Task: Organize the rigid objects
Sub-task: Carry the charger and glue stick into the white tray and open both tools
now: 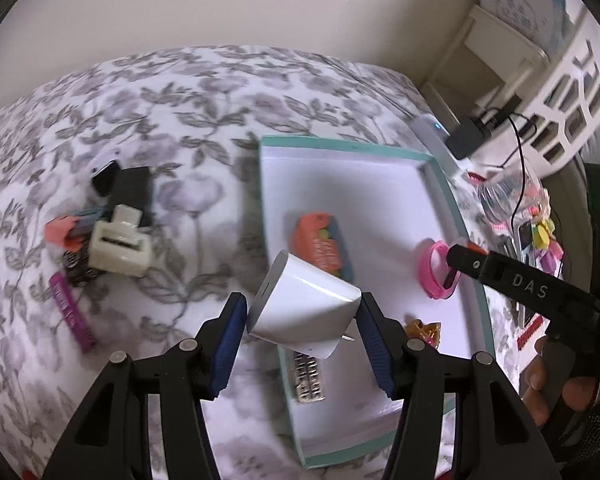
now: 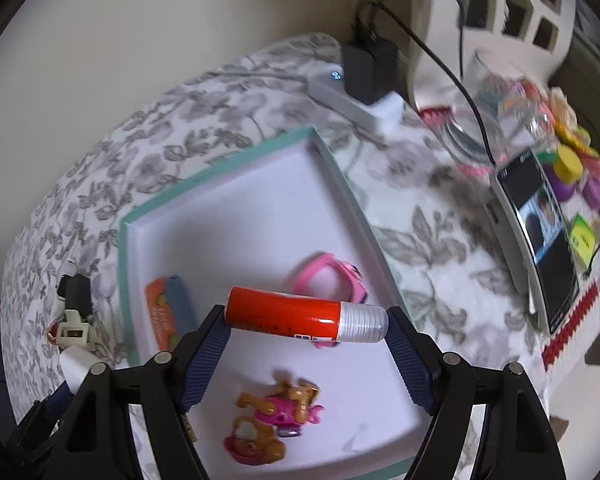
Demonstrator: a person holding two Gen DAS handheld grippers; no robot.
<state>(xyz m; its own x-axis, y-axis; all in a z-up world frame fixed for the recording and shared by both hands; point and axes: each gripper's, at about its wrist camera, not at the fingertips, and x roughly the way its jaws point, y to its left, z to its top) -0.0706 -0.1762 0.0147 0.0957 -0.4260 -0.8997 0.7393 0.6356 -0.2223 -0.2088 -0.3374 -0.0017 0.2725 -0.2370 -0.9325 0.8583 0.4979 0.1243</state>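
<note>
My left gripper (image 1: pixel 302 320) is shut on a white charger plug (image 1: pixel 300 306), held over the near left edge of the teal-rimmed white tray (image 1: pixel 436 184). My right gripper (image 2: pixel 306 334) is shut on a red glue stick (image 2: pixel 296 316) with a silver cap, held endwise above the tray (image 2: pixel 220 168). Inside the tray lie an orange and blue case (image 1: pixel 324 244), a pink watch (image 2: pixel 336 272), a small pink and brown toy dog (image 2: pixel 284 404) and a round pink toy (image 2: pixel 252 446). The right gripper's black finger (image 1: pixel 500 272) reaches over the pink watch (image 1: pixel 440 276) in the left wrist view.
A pile on the floral bedspread left of the tray holds a cream connector (image 1: pixel 118 246), black adapters (image 1: pixel 130 194) and a purple stick (image 1: pixel 72 312). Right of the tray are a white power strip (image 2: pixel 352 104) with a black charger, a phone (image 2: pixel 540 236), a clear bag of toys (image 2: pixel 512 116) and a white basket (image 1: pixel 572 92).
</note>
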